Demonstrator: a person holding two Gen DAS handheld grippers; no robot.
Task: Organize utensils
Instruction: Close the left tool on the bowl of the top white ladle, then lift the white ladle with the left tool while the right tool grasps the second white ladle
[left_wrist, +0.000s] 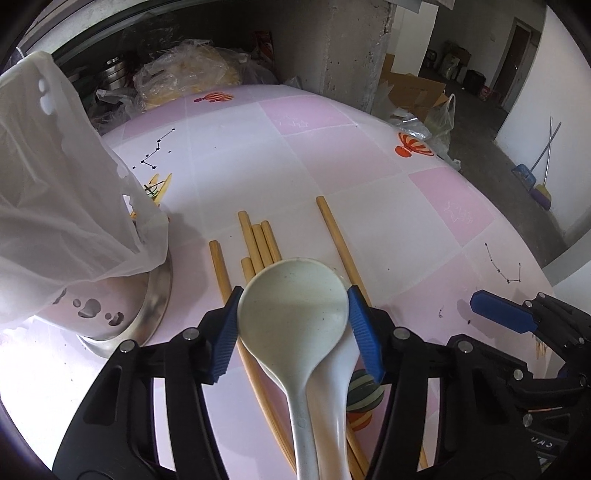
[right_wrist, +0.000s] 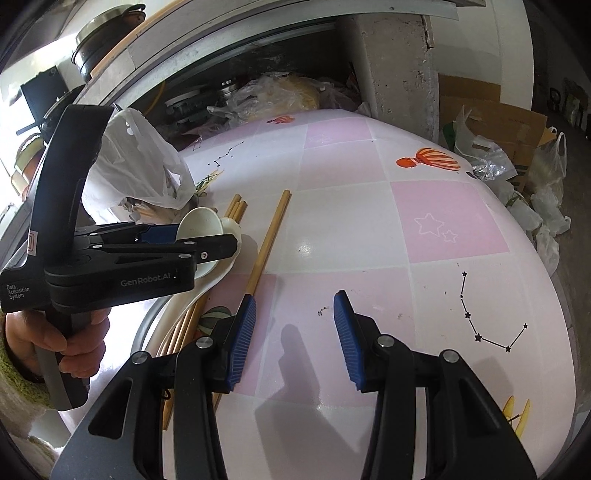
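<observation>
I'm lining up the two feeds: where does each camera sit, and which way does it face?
Left wrist: on the left gripper, looking steeply down at the spoon its pads touch, over the chopsticks; right gripper at the edge.
Right wrist: on the right gripper, open over the bare table; left gripper and hand at left.
Shared: spoon, chopsticks, table, bag.

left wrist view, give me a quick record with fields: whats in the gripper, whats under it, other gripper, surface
left gripper: pads against the bowl of the top white spoon
under it: second white spoon, lying on wooden chopsticks
right gripper: open, nothing between the jaws
surface: pink and white checked tabletop
left of the spoons: holder draped in a white plastic bag
</observation>
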